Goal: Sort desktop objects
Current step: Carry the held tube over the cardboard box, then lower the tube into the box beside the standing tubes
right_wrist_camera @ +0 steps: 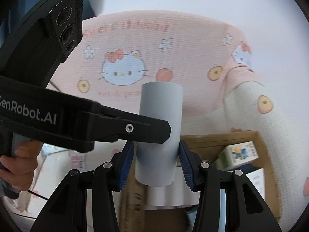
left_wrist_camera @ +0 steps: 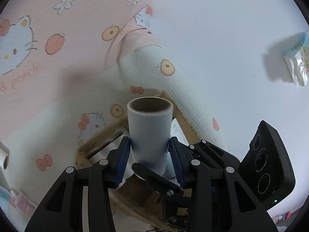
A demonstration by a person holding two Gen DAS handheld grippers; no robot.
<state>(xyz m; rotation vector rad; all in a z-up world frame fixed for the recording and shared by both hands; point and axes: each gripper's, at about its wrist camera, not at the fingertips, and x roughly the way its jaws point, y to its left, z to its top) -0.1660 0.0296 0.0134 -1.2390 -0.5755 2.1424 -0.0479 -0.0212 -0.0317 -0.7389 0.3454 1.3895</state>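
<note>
A white paper roll with a brown cardboard core (left_wrist_camera: pixel 149 131) stands between my left gripper's (left_wrist_camera: pixel 150 162) blue pads, and both pads press its sides. The same roll shows in the right wrist view (right_wrist_camera: pixel 159 133), where my right gripper (right_wrist_camera: pixel 157 166) closes on it too. The left gripper's finger (right_wrist_camera: pixel 123 128) crosses in front of the roll there. Both grippers hold the roll in the air over an open cardboard box (right_wrist_camera: pixel 260 143). The right gripper's tip (left_wrist_camera: pixel 154 176) shows at the roll's lower end in the left wrist view.
The box holds small cartons (right_wrist_camera: pixel 237 154). A pink and white Hello Kitty cloth (right_wrist_camera: pixel 154 58) covers the surface behind it. A small tissue pack (left_wrist_camera: pixel 297 63) lies on the white table. A second paper roll (left_wrist_camera: pixel 4 158) sits at the left edge. The right gripper's body (left_wrist_camera: pixel 268 166) is close.
</note>
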